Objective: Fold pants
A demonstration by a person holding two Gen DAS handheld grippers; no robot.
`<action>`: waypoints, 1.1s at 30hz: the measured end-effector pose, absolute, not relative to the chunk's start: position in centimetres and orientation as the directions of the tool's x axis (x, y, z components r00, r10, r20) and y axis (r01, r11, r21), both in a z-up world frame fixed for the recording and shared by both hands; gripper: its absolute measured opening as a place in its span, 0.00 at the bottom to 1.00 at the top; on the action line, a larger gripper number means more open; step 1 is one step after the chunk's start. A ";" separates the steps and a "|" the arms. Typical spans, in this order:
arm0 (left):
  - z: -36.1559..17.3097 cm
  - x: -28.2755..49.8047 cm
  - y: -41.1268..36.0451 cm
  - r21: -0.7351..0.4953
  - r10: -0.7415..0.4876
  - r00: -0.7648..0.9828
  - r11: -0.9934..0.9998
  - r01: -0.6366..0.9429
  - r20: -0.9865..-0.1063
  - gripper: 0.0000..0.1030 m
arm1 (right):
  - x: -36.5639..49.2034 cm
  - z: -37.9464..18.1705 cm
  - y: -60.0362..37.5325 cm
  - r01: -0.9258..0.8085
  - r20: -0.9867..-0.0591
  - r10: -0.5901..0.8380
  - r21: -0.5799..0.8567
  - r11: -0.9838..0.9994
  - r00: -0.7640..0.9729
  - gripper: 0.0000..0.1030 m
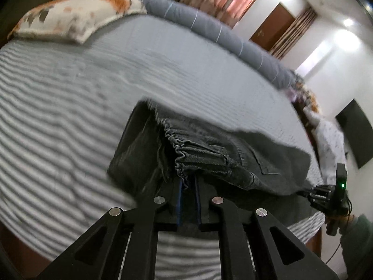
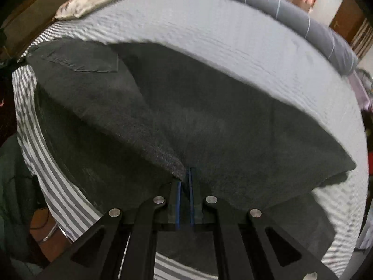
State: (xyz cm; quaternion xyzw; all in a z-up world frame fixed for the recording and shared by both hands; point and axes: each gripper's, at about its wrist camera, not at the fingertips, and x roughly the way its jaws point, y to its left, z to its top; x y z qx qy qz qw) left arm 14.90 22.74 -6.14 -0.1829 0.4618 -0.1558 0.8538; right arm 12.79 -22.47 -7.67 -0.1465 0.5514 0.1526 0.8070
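Right up against the lens, both grippers have their jaws pinched narrow on dark denim. The left gripper bites the pants at the gathered elastic waistband, the cloth bunched right at its blue pads. The right gripper clamps a fold edge further along the same garment, fabric rising straight out from between its fingers.

So the pants are half lifted, half draped on the striped bed, near its front edge. Long axis runs side to side, from the waistband at the left gripper across to the right one, which you can actually spot at the far right of the left wrist view. A back pocket sits face-up to the left in the right wrist view.

My guess: mid-fold, both held edges get carried forward, away from the person and over the part lying flat. Both hands look about equally close to the cloth, so they'd need to travel together or the fold goes crooked. Pillow and rolled blanket are well clear at the back.
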 end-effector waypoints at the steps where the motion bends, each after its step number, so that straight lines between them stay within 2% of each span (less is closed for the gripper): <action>1: -6.8 14.7 22.6 -0.440 -0.422 0.506 0.894 0.092 -0.752 0.12 | 12.7 -8.6 -22.2 -0.409 -0.937 0.070 -0.081 0.909 0.341 0.04; 5: -8.4 14.1 22.6 -0.432 -0.401 0.460 0.901 0.042 -0.792 0.15 | 13.1 -10.0 -21.4 -0.391 -0.943 0.043 -0.095 0.915 0.329 0.11; 10: -7.9 13.6 23.0 -0.492 -0.434 0.452 0.870 -0.013 -0.779 0.21 | 13.3 -9.6 -21.4 -0.319 -0.938 0.062 -0.053 0.946 0.340 0.21; 11: -7.9 13.7 23.2 -0.509 -0.448 0.452 0.861 -0.017 -0.772 0.23 | 13.2 -9.4 -21.5 -0.305 -0.938 0.063 -0.048 0.951 0.342 0.26; 14: -8.0 13.4 23.7 -0.570 -0.490 0.442 0.819 -0.062 -0.752 0.36 | 12.2 -8.7 -21.8 -0.281 -0.931 0.092 -0.011 0.960 0.354 0.31; 16: -8.4 12.9 24.1 -0.619 -0.522 0.439 0.778 -0.104 -0.731 0.39 | 11.4 -8.1 -21.9 -0.269 -0.923 0.099 -0.005 0.963 0.371 0.35; 20: -9.1 11.9 24.5 -0.704 -0.586 0.450 0.694 -0.151 -0.674 0.56 | 9.7 -7.2 -22.8 -0.224 -0.906 0.159 0.074 0.972 0.392 0.36; 24: -8.9 12.1 23.5 -0.711 -0.587 0.460 0.686 -0.154 -0.666 0.57 | 8.3 -7.1 -23.4 -0.172 -0.892 0.208 0.150 0.974 0.401 0.36; 33: -11.0 11.9 23.0 -0.714 -0.552 0.474 0.639 -0.288 -0.686 0.57 | 7.3 -8.8 -26.4 0.016 -0.850 0.343 0.381 0.925 0.400 0.36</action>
